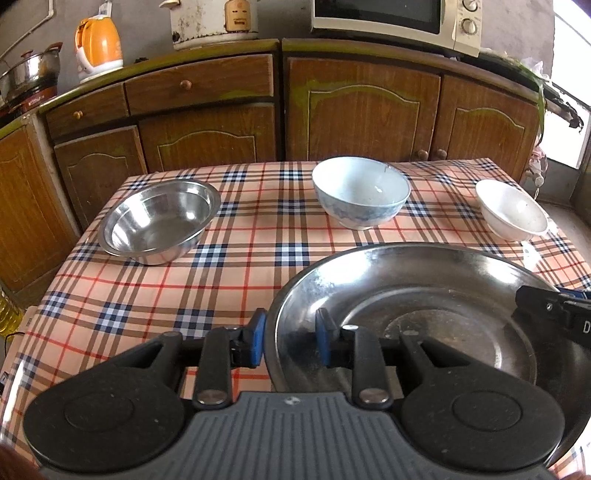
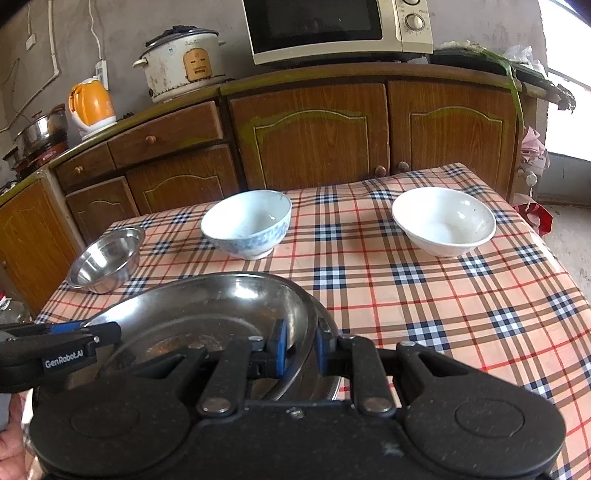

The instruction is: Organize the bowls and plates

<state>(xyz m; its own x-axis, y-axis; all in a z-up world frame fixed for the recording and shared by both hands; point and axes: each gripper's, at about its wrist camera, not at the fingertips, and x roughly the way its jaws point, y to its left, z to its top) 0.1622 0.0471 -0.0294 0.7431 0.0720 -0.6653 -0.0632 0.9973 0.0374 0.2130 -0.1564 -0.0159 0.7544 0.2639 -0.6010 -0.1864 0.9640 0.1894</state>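
Steel plate [image 1: 424, 295] at the table's near edge, gripped on two sides. Left gripper [image 1: 291, 341] clamped on the plate's left rim: one blue pad outside, one inside the dish. Right gripper [image 2: 299, 349] clamped on the right rim the same way, one pad each side of the metal. In the right wrist view a second steel rim shows just under the held plate; cannot tell whether it is a separate plate. Plate is round, no long axis; it sits open side up, roughly level, and whether it touches the cloth cannot be told.

Steel bowl [image 1: 159, 221] towards the table's far left corner, upright. Blue-patterned bowl [image 1: 360, 192] near the middle of the far edge, upright. White bowl [image 1: 511, 210] towards the far right corner, upright. All three well apart.

Table [image 1: 240, 258] wears a peach plaid cloth. Behind it brown wooden cabinets [image 1: 362, 110] carrying a microwave [image 1: 395, 18], a rice cooker [image 2: 184, 66], an orange kettle [image 1: 98, 46] and a steel pot [image 1: 33, 70]. Grey wall.
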